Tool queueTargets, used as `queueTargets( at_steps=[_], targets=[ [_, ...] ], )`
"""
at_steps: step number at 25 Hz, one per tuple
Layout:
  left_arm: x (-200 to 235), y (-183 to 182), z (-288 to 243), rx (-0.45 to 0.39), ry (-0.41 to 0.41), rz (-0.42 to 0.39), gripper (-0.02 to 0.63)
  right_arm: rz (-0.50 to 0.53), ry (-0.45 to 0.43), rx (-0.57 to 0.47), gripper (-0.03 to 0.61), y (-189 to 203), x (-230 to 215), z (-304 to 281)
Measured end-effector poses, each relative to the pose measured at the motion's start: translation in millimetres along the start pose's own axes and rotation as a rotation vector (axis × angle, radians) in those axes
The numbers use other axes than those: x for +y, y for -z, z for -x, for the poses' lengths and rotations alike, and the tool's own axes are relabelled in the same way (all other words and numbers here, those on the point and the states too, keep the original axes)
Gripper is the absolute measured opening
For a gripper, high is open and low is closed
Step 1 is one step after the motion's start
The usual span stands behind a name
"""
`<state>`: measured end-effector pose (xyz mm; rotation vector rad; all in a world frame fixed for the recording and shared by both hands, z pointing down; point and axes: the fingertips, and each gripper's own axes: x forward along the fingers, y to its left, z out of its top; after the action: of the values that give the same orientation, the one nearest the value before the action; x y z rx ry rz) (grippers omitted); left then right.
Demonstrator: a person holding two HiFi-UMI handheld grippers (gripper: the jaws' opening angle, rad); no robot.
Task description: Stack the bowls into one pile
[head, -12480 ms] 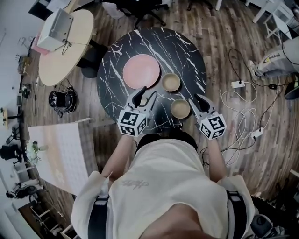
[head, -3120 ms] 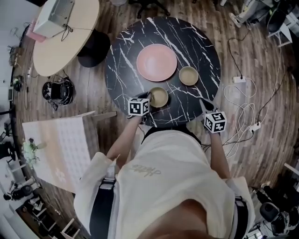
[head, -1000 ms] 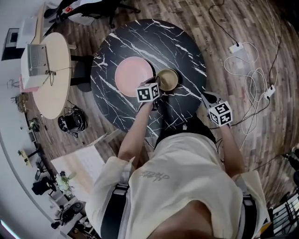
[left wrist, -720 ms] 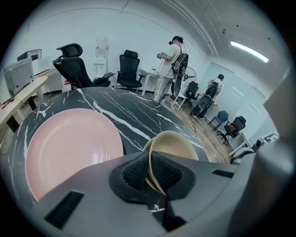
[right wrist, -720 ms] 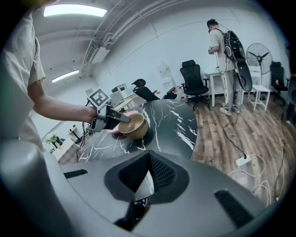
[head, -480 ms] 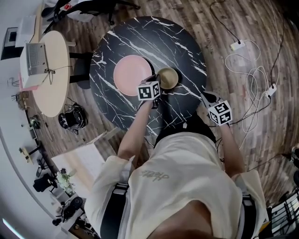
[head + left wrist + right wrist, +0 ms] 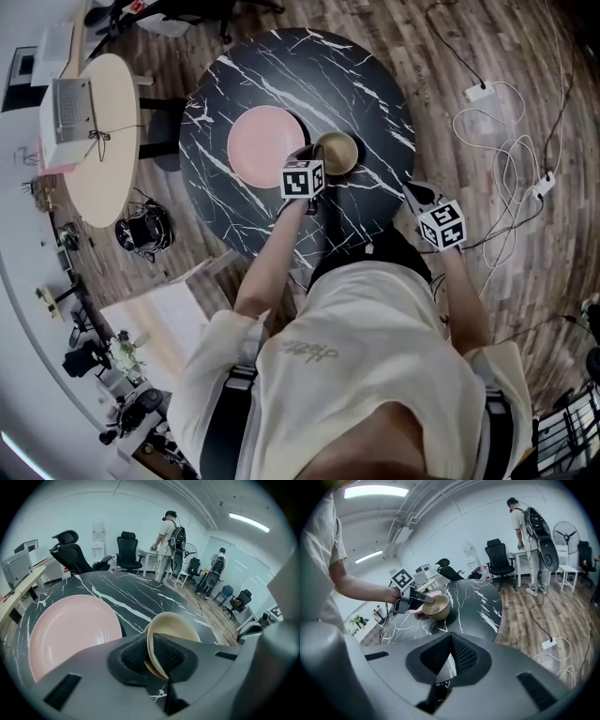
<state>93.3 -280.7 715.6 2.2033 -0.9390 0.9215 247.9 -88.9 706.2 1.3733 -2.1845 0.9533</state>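
A: What could go wrong from here?

B: The upper tan round bowl [image 7: 174, 624] is pinched by its near rim between the fingers [image 7: 169, 654] of the left gripper [image 7: 149, 649]. It appears nested in the second tan bowl [image 7: 439, 613], just beside the pink round plate [image 7: 70, 630] on the black marble-patterned round table [image 7: 356, 94]. If the fingers are drawn back before they are fully opened, the upper bowl could be dragged out. The whole pile could also be tipped or pushed against the plate. A release made while the bowl is tilted could leave it rocking.

A: And the right gripper [image 7: 446, 663]?

B: Its fingers are closed on nothing, and it is held apart at the table's near edge.

A: What differs from the earliest frame?

B: There the two bowls were set apart on the table and the left fingers were spread wide. Now one pile is seen.
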Motion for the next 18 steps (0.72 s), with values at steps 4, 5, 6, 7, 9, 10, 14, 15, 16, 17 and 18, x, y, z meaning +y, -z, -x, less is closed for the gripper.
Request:
queueTargets(
  at_steps=[4,5,6,7,9,10,14,15,16,17,18],
  targets=[
    [1.2,0.0,2.9,-0.003,-0.006,-0.001,0.034,0.003,-0.016,0.001,0.006,-2.0,1.0,-1.8],
    [1.8,-1.0,3.6,-0.006,-0.01,-0.002,0.035,0.007,-0.019,0.001,0.006,-3.1,1.0,-2.0],
    [2.6,-2.3,4.2,-0.009,-0.014,-0.004,0.035,0.011,-0.023,0.002,0.006,-4.3,1.1,-2.4],
    [3.6,-3.1,4.8,-0.011,-0.017,-0.005,0.035,0.013,-0.027,0.002,0.006,-5.3,1.6,-2.9],
    [5.1,-2.6,6.4,-0.011,-0.02,-0.006,0.053,0.014,-0.035,0.003,0.006,-5.6,3.3,-3.6],
    [5.6,-2.2,7.1,-0.011,-0.021,-0.005,0.06,0.016,-0.038,0.003,0.006,-5.7,3.8,-3.9],
    [7.3,-4.5,12.9,-0.023,-0.031,-0.002,0.061,0.026,-0.04,0.0,0.006,-8.9,3.9,-4.1],
    [7.8,-5.2,15.3,-0.029,-0.033,0.0,0.061,0.023,-0.041,-0.003,0.006,-10.1,4.4,-4.0],
    [8.5,-5.8,18.3,-0.034,-0.034,0.001,0.062,0.017,-0.045,-0.008,0.006,-11.9,5.3,-4.0],
    [9.4,-6.1,21.6,-0.038,-0.037,0.004,0.063,0.009,-0.051,-0.016,0.006,-14.2,6.4,-4.0],
    [10.3,-6.0,25.2,-0.041,-0.039,0.006,0.063,0.0,-0.057,-0.023,0.006,-17.0,7.4,-4.0]
  ],
)
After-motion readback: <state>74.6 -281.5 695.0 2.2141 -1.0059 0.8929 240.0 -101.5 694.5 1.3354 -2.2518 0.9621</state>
